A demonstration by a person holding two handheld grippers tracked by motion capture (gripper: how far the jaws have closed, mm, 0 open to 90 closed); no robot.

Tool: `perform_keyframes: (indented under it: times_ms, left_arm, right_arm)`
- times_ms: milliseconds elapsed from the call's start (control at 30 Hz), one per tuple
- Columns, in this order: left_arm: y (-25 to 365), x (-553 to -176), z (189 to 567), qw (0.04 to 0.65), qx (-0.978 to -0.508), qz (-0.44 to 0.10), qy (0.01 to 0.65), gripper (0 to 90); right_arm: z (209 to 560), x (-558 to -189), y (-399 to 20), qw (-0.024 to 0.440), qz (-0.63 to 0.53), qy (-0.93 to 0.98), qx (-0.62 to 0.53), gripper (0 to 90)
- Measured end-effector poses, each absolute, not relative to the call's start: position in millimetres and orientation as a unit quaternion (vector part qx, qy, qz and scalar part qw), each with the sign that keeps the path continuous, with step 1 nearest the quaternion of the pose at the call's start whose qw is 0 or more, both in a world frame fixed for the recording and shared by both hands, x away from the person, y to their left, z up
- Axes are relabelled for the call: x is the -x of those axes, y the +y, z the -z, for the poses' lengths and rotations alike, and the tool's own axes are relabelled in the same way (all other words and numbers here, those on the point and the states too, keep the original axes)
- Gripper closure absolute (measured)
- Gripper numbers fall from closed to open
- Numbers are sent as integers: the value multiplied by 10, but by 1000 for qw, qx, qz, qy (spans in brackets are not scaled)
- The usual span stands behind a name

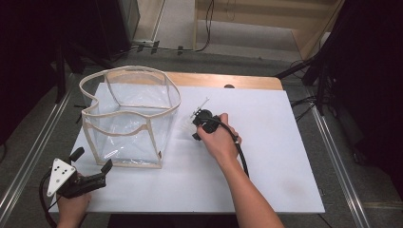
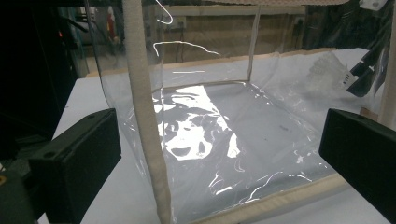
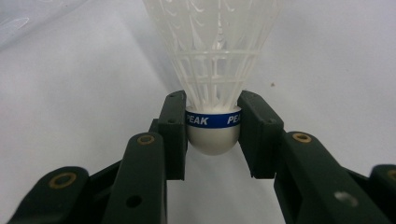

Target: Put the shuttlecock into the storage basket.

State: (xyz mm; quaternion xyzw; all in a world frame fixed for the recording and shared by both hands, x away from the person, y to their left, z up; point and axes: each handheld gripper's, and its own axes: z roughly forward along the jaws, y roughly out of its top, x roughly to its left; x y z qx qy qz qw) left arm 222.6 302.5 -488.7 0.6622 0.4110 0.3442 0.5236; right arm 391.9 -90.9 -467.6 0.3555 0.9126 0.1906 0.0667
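Observation:
A white plastic shuttlecock with a blue band marked PEAK lies on the white table, its skirt pointing away. My right gripper is shut on its rounded cork, the pads pressing both sides. In the high view that right gripper sits mid-table, just right of the clear bag, with the shuttlecock a faint white shape at its tip. A clear plastic bag with beige trim stands open at the table's left. My left gripper rests open at the near left corner, facing the bag, nothing between its jaws.
The white table top runs wide to the right of my right hand. A wooden edge shows at the table's far side. Black stands and cables flank the table on the floor.

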Motion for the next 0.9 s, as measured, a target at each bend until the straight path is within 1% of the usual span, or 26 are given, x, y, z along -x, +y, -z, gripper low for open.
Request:
perform_keyframes:
  times_ms: [467,733,800,833,900]
  left_arm:
    - [3020,-2230,4889,521,-664,-345,410,0]
    - [3019,-2230,4889,521,-663,-345,412,0]
    - [3019,-2230,4888,521,-664,-345,411,0]
    - [3019,-2230,4888,521,-664,-345,410,0]
    - [3019,-2230,4889,522,-664,-345,410,0]
  right_arm:
    - [4485,-3938,-1084,71,-204,907,-362,622]
    - [4310,-3951,-1154,78,-211,905,-362,622]
    - [4286,-3957,-1165,75,-216,904,-361,622]
    - [4235,-3969,-1189,66,-224,904,-359,622]
    - [4189,-3972,-1200,68,-227,903,-359,623]
